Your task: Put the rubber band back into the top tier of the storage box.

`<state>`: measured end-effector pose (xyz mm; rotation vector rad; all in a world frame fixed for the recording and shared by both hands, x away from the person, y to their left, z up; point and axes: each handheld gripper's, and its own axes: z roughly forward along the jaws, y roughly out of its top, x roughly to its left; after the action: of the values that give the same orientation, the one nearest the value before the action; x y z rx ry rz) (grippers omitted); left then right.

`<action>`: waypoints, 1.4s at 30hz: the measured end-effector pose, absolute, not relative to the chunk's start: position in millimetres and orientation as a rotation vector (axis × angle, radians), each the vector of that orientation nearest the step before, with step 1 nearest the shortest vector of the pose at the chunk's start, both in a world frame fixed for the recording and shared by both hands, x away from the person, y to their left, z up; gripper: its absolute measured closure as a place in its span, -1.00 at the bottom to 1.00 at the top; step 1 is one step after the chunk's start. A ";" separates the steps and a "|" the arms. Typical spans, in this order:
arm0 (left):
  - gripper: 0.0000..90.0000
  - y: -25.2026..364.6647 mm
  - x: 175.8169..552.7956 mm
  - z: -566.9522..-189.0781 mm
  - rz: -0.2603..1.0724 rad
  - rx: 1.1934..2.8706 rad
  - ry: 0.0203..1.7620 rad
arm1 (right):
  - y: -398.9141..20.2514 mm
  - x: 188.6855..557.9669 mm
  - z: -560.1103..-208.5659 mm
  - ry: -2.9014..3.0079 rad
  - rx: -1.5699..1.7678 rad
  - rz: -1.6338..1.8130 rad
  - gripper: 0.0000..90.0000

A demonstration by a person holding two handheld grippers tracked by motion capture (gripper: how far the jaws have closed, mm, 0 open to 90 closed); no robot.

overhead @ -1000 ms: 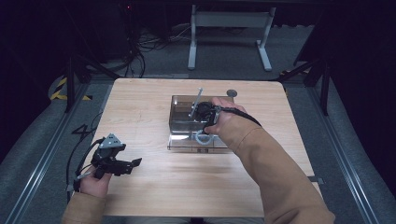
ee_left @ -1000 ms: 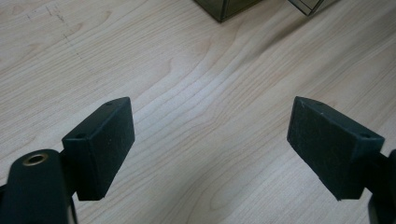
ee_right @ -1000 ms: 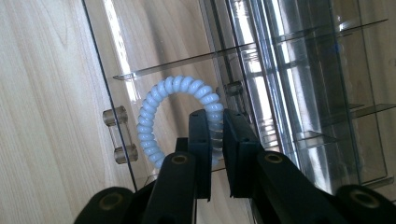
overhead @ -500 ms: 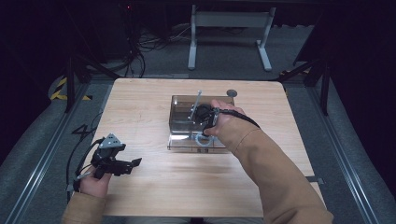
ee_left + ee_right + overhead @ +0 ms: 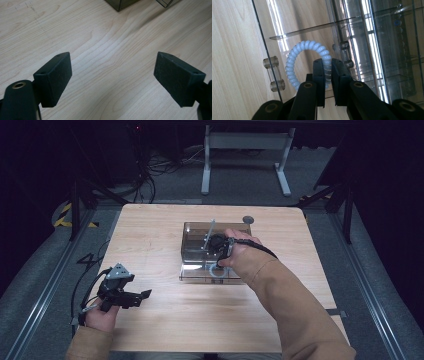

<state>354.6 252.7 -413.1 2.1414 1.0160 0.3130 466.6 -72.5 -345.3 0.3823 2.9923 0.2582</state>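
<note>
Right tongs (image 5: 326, 65): my 2 jaws are pinched tight on the pale blue coil hair tie (image 5: 308, 62), gripping its right side.
Hair tie: it sits over the near part of the clear acrylic box (image 5: 192, 255), beside 2 small clear handles, at the middle of the counter (image 5: 150, 230).
Left tongs (image 5: 112, 75): jaws spread wide with nothing between them, bare wood beneath.
Left hand (image 5: 102, 315): near the counter's near-left corner, well apart from the box.
Right arm: my tan sleeve (image 5: 295, 310) reaches from the near right towards the box.
</note>
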 end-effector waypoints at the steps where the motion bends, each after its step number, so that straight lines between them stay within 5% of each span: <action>1: -0.65 252.5 354.6 -413.1 0.313 2.141 1.015 | -72.5 466.6 -345.4 2.994 0.380 0.255 0.84; 42: -0.65 251.3 355.7 -414.2 0.310 2.146 1.018 | -104.5 442.3 -302.8 2.904 0.377 0.513 0.62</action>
<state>355.7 251.3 -414.2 2.1462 1.0181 0.3103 442.3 -104.5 -302.8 0.3770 2.9035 0.5131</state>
